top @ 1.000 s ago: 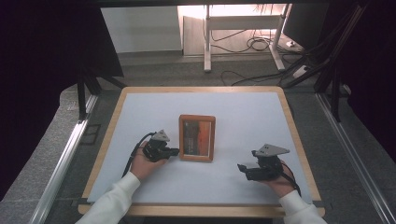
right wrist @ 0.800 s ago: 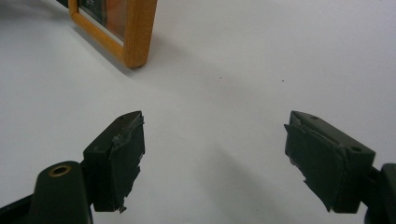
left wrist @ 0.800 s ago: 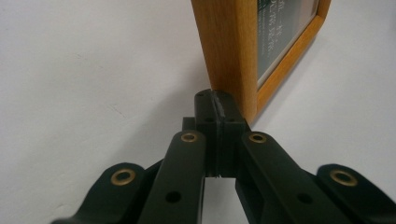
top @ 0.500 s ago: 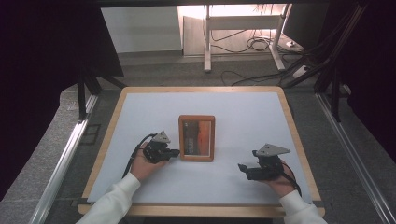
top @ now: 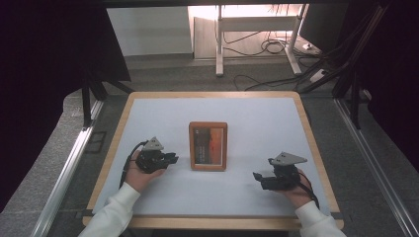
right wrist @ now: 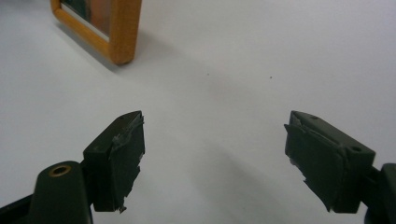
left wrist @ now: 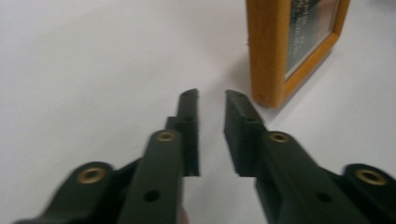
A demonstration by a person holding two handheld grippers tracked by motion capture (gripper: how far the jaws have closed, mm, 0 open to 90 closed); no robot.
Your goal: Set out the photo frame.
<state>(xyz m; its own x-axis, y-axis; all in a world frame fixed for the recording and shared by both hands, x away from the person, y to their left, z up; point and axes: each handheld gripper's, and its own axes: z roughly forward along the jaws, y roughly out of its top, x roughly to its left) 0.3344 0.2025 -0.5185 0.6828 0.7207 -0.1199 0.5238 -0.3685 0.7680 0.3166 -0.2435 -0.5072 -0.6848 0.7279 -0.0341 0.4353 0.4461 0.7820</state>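
Closest in, the left gripper [left wrist: 211,95] has its jaws parted by a narrow gap, having just been opening, and nothing sits between them, just bare white table [left wrist: 93,70] under the tips. In the high view that same left gripper [top: 170,158] sits in the person's left hand [top: 141,177] near the front-left part of the table, tips aimed across toward the wooden picture frame [top: 208,146]. The right gripper [right wrist: 212,135] is spread wide, both black pads well apart with only white surface showing in the gap, so it's holding nothing. From above, the right gripper [top: 258,177] rests in the right hand [top: 296,192] near the front-right of the table. Now the frame: from the left gripper's fingertips it's just ahead and off to the right, its near corner [left wrist: 268,100] close beside the right-hand jaw tip but not touching it. From the right gripper's fingers the frame [right wrist: 116,32] is further off, up ahead and to the left, well apart from the pads. It lies flat around the middle of the table, between the two grippers and a bit beyond them, orange-and-dark picture facing up.
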